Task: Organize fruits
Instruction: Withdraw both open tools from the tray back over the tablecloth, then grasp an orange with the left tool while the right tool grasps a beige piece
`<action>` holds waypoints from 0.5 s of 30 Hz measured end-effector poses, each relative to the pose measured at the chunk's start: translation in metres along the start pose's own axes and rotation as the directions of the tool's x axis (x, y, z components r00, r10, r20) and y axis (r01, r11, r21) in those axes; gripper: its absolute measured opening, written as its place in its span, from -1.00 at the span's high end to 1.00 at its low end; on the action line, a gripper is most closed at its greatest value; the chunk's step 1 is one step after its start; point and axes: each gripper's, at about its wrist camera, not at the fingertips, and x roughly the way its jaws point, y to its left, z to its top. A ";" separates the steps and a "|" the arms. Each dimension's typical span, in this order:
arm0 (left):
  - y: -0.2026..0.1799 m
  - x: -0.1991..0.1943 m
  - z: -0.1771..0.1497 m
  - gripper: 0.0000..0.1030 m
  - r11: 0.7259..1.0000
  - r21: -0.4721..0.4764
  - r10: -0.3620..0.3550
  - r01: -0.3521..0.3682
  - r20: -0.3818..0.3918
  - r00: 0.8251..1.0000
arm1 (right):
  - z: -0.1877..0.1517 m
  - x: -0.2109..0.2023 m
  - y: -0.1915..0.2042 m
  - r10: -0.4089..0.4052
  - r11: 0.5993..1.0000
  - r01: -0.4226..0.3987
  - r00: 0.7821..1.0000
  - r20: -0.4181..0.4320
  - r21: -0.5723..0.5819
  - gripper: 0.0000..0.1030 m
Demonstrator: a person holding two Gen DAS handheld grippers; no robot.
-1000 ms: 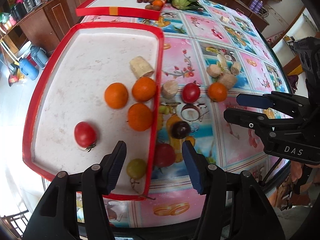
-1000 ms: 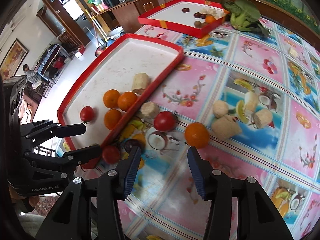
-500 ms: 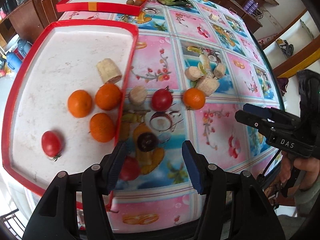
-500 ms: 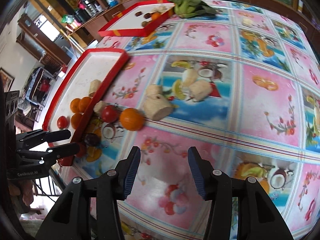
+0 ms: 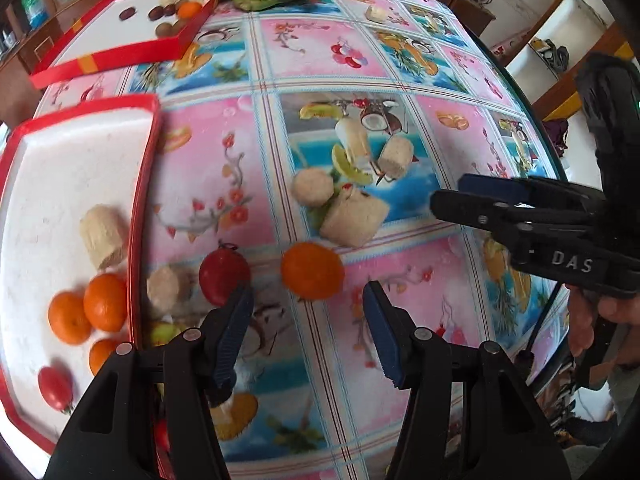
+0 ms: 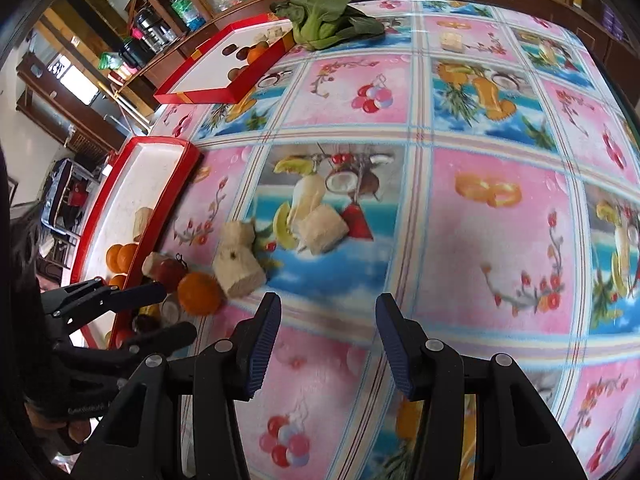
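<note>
Fruit-print tablecloth (image 6: 500, 128) covers the whole table under me. Leafy green vegetable (image 6: 326, 20) at its far edge. Beyond, dark wooden cabinets (image 6: 132, 76) with bottles (image 6: 185, 10) and jars, too blurred to name.

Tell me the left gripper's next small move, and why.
Probably ease the left gripper forward and down around the orange. It lies loose on the tablecloth just ahead of the open, empty jaws, while three oranges already sit in the red tray.
</note>
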 end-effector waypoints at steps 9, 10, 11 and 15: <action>-0.006 0.017 0.003 0.37 0.998 0.055 0.030 -0.027 -0.046 0.998 | 0.026 0.032 0.015 -0.089 0.985 0.085 0.996 -0.024 -0.151 0.01; -0.008 0.018 0.001 0.37 0.997 0.064 0.033 -0.030 -0.042 0.999 | 0.027 0.035 0.015 -0.094 0.983 0.089 0.995 -0.028 -0.158 0.01; -0.010 0.017 0.000 0.37 0.996 0.075 0.042 -0.039 -0.031 0.999 | 0.028 0.038 0.015 -0.101 0.982 0.095 0.994 -0.032 -0.165 0.04; -0.003 0.014 -0.002 0.40 1.000 0.017 -0.025 0.026 -0.030 0.999 | 0.027 0.040 0.021 -0.119 0.973 0.113 0.993 -0.016 -0.200 0.41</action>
